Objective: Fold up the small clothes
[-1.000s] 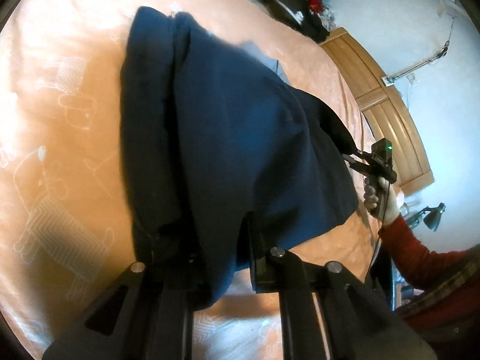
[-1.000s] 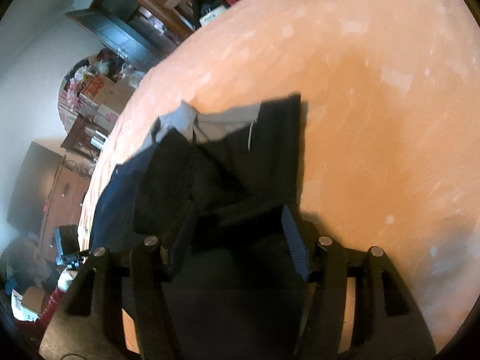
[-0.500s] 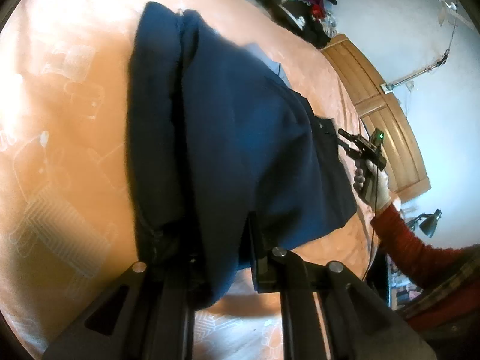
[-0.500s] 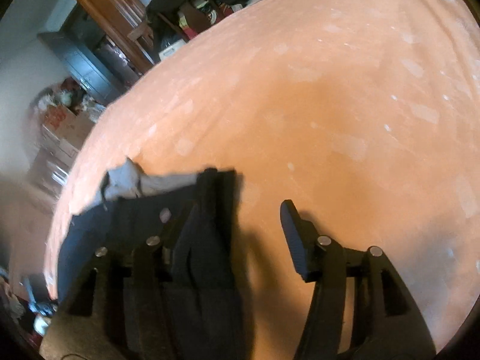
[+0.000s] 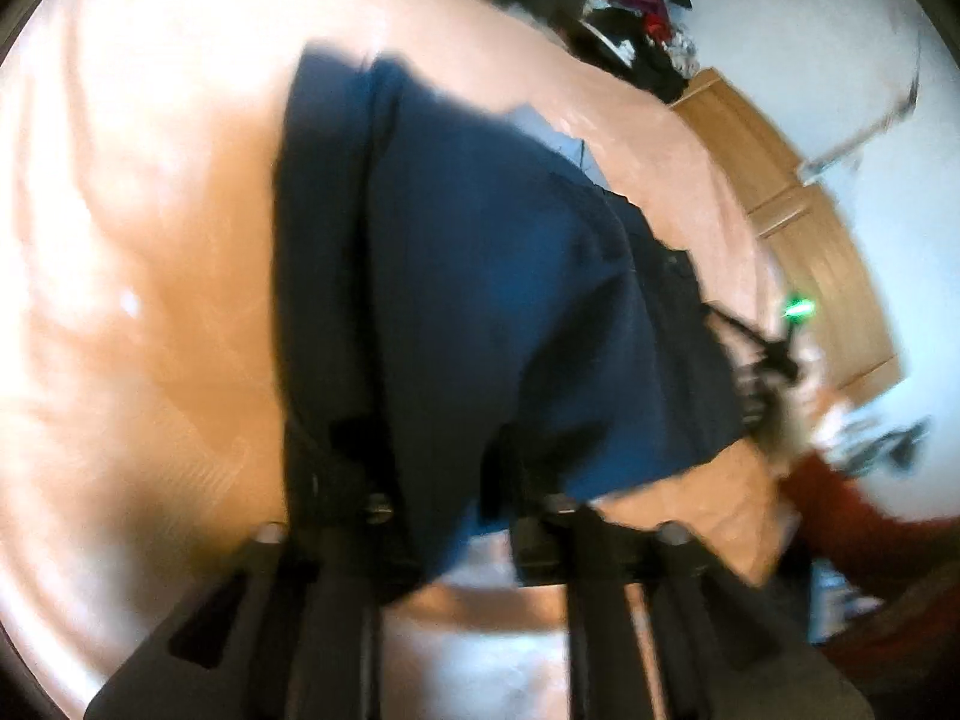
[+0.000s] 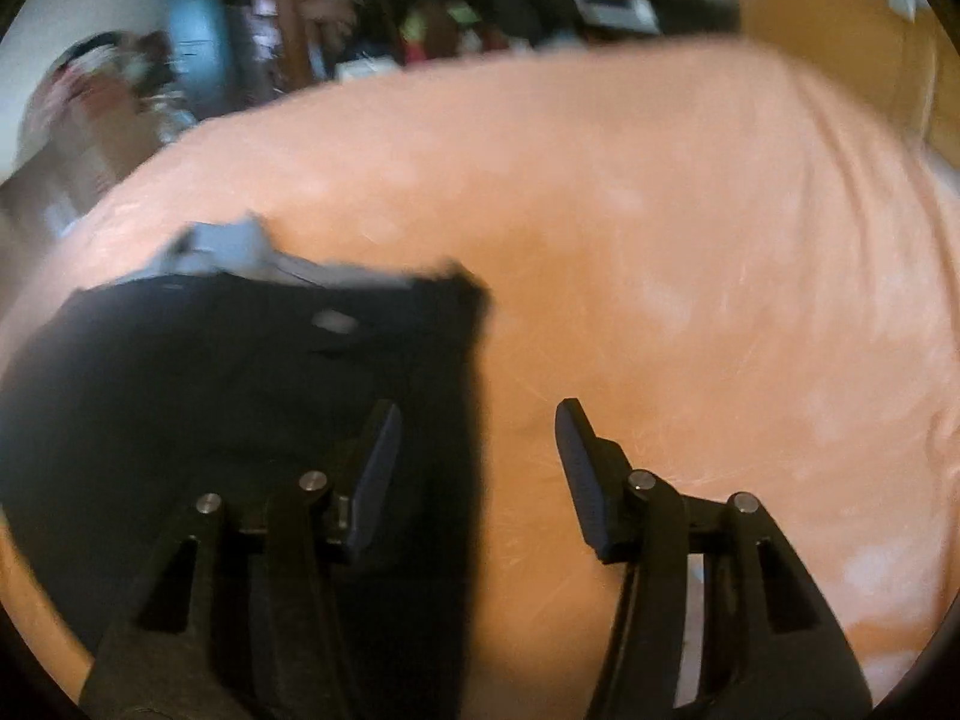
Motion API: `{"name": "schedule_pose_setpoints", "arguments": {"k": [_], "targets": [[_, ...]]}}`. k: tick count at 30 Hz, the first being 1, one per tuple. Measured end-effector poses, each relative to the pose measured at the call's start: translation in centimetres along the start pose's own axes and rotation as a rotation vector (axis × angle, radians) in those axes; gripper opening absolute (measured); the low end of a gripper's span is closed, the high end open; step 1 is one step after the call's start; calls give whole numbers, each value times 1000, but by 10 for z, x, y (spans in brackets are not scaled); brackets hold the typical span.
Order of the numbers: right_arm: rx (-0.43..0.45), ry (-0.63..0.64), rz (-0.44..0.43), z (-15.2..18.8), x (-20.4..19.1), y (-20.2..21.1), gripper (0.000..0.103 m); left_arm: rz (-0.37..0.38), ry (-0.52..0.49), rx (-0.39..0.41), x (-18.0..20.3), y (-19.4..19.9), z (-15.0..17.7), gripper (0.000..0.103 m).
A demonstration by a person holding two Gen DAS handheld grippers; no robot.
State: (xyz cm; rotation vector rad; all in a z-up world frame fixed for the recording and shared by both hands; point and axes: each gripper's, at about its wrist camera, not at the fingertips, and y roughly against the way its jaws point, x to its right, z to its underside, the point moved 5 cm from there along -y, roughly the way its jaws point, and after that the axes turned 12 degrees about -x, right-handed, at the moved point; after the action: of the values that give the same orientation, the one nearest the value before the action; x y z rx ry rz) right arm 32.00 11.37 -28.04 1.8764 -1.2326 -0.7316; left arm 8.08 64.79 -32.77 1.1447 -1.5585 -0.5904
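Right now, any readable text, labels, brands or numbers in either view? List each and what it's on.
None readable.
Garment: no label or print shows; a small pale spot near its waist in the right wrist view is too blurred to tell.
Bedsheet: faint pale marks only, blurred, no letters.
Clutter beyond the bed: motion-blurred, any print illegible.
Right gripper: no markings; a green light shows on it in the left wrist view, not text.

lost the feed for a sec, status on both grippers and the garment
Left gripper shut on navy garment. Right gripper open, holding nothing. Garment lies on orange bedspread. Nothing in the way.
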Motion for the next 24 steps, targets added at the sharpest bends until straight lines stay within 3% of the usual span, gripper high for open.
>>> {"name": "schedule_pose_setpoints", "arguments": {"k": [1, 2, 3, 5, 9, 11, 15, 18, 19, 22, 24], "targets": [[21, 15, -4, 3, -11, 12, 53, -34, -41, 39, 19, 11, 1, 31], [45, 39, -39, 11, -33, 29, 52, -57, -81, 89, 41, 20, 0, 43], [44, 66, -86, 21, -56, 36, 51, -50, -111, 137, 65, 26, -1, 52], [10, 137, -181, 41, -105, 38, 42, -14, -162, 193, 105, 21, -8, 61], [-84, 159, -291, 57, -168, 16, 34, 20, -226, 170, 154, -25, -23, 61], [-114, 157, -329, 64, -182, 11, 36, -39, -213, 186, 155, -31, -27, 59], [-152, 171, -338, 72, -175, 5, 42, -46, -23, 245, 102, -5, -22, 59], [-171, 162, -343, 74, -160, 1, 47, -81, 246, 286, 9, 27, -5, 54], [-172, 160, -344, 76, -157, 2, 49, -139, 389, 314, -33, 45, 10, 53], [-175, 147, -342, 82, -147, 5, 51, -228, 655, 417, -95, 90, 52, 53], [-175, 125, -335, 81, -142, 6, 51, -288, 658, 452, -95, 109, 63, 52]]}}
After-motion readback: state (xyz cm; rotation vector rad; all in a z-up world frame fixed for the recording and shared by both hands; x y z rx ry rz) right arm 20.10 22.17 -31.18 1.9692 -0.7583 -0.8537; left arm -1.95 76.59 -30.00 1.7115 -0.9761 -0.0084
